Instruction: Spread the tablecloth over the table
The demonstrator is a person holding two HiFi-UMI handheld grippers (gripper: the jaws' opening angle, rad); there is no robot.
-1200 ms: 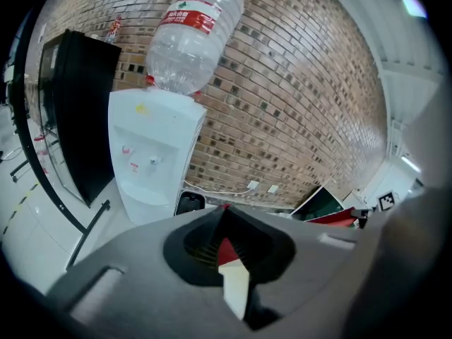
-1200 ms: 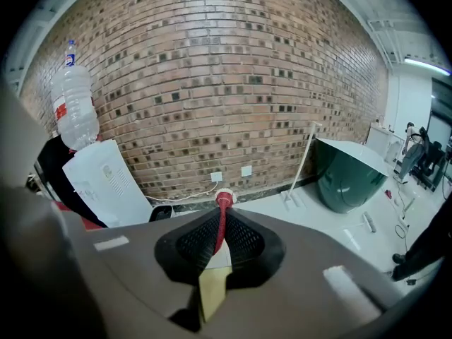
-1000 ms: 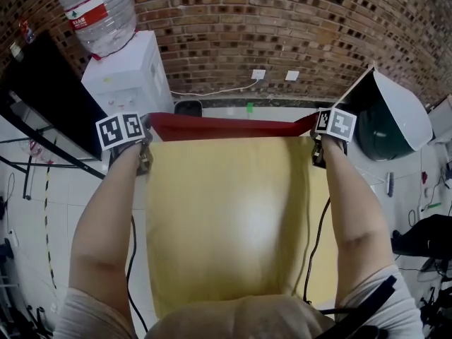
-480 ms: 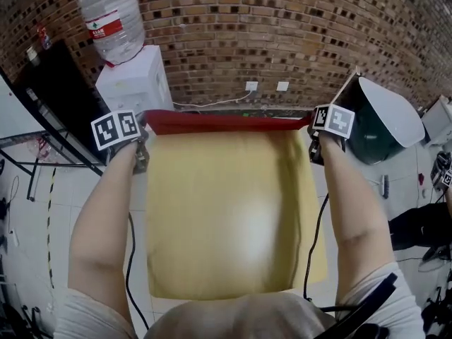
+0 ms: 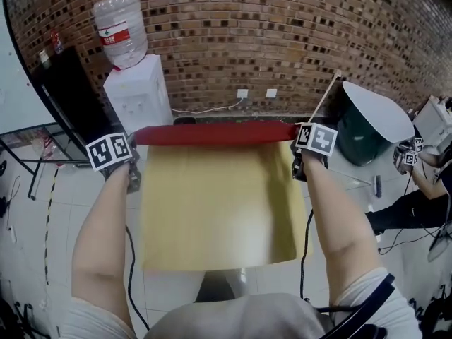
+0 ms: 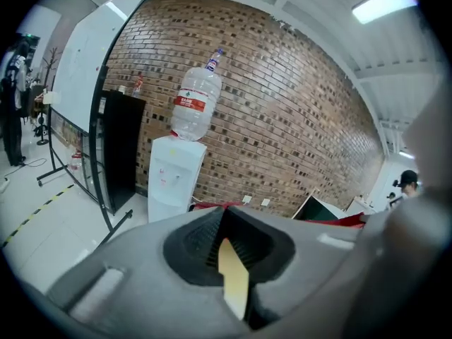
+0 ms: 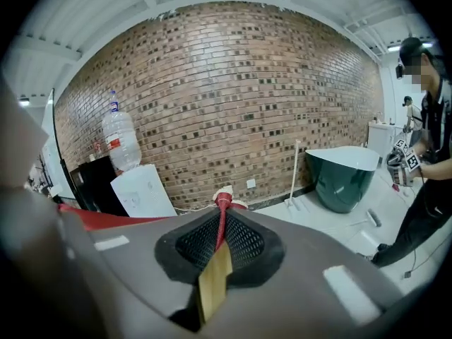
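Observation:
The tablecloth (image 5: 212, 210) hangs stretched between both grippers, its yellow side facing me and its red top edge (image 5: 212, 133) running level from hand to hand. My left gripper (image 5: 133, 178) is shut on the top left corner. My right gripper (image 5: 297, 168) is shut on the top right corner. In the left gripper view a yellow strip of cloth (image 6: 234, 282) sits pinched between the shut jaws. In the right gripper view a yellow and red fold (image 7: 215, 274) is pinched the same way. The cloth hides whatever lies behind it, and no table shows.
A white water dispenser (image 5: 138, 94) with a bottle (image 5: 121, 21) stands at the brick wall, back left, beside a black cabinet (image 5: 70, 94). A green tub with a white lid (image 5: 369, 122) stands at the right. Another person (image 5: 424, 182) holds grippers at the far right.
Both grippers have risen and moved toward the wall, carrying the cloth. Its lower hem has lifted away from my body and now hangs free above the floor.

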